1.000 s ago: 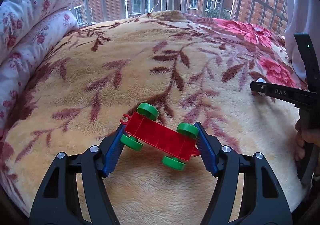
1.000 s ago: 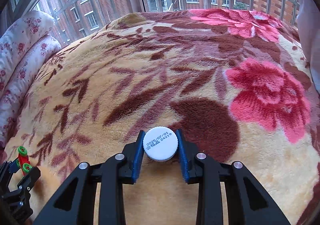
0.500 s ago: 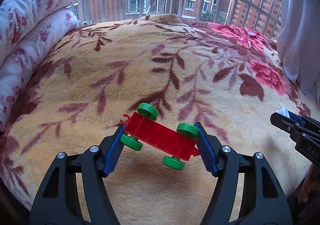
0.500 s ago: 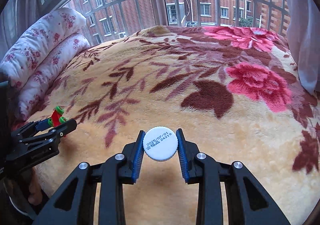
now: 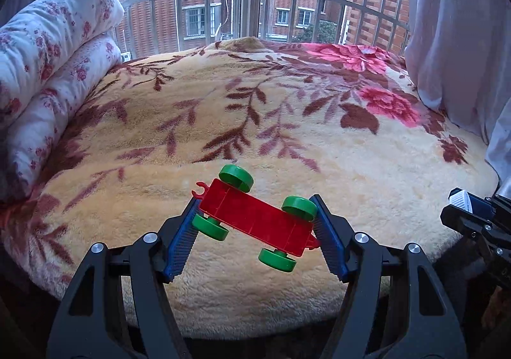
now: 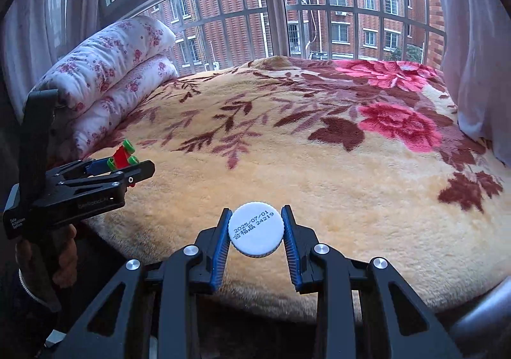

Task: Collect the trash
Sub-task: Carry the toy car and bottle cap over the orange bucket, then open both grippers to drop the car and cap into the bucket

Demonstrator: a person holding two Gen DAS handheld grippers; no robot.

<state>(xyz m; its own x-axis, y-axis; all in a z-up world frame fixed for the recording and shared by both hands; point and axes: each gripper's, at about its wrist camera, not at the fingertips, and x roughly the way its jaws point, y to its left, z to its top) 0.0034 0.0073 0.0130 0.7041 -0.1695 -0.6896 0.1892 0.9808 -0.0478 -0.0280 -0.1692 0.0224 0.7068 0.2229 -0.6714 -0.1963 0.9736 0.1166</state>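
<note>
1. Left wrist view: left gripper (image 5: 255, 231) clamps a red plastic toy chassis with green wheels (image 5: 257, 220) endwise, diagonally, clear of the plush floral blanket (image 5: 287, 122).
2. Right wrist view: right gripper (image 6: 256, 231) pinches a white ribbed bottle cap (image 6: 256, 229) across its rim, likely for carrying to disposal.

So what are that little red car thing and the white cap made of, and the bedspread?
Toy car chassis: likely hard moulded plastic, glossy red with green wheels, ribs showing underneath. White bottle cap: likely matte plastic, ridged rim, printed date on top. Blanket: plush fleece by its fuzzy pile, with a floral pattern; the fibre can't be told.
</note>
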